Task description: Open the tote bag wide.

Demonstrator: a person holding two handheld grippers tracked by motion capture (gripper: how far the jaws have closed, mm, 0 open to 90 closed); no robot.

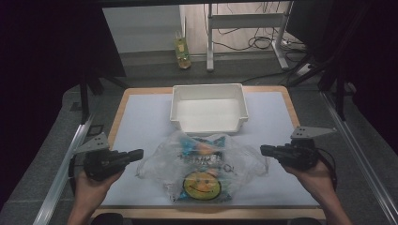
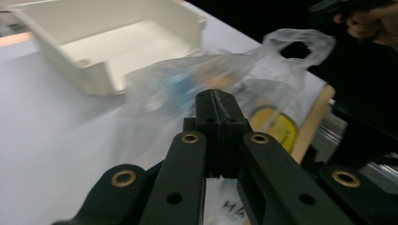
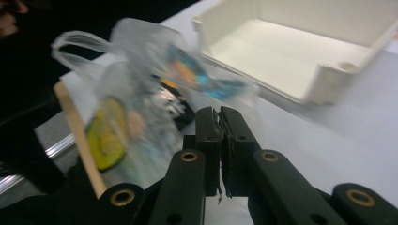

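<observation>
The left gripper [image 1: 139, 153] points toward the middle of the tabletop from the left, held in the person's left hand [image 1: 91, 183]. In the left gripper view its 2 jaws stand pressed flat together, and thin clear film seems to lie across them, though the blur makes it hard to be sure that the film is pinched. The right gripper [image 1: 264, 149] points inward from the right, held in the right hand [image 1: 315, 174]. In the right gripper view its jaws are nearly closed, with only a slim slit between them and a crumpled edge of film along that slit; whether it is truly clamped cannot be told.

Between the 2 grippers lies a clear plastic bag [image 1: 199, 164], stretched sideways so that its left edge reaches the left gripper and its right edge reaches the right gripper. Through the film show several packets: a round yellow smiley face [image 1: 202, 185] at the near end, dark lettering above it, and blue and orange wrappers [image 1: 196, 146] at the far end. In the left gripper view a bag handle loop [image 2: 300, 47] stands up near the right hand. The near end of the bag lies close to the wooden front edge of the tabletop [image 1: 141, 112].

Just beyond the bag, almost touching its far end, sits a white plastic bin [image 1: 209, 96], open at the top, with nothing visible inside. Past the tabletop, on the floor, stands a bottle [image 1: 182, 50] beside the legs of a metal frame [image 1: 244, 21].
</observation>
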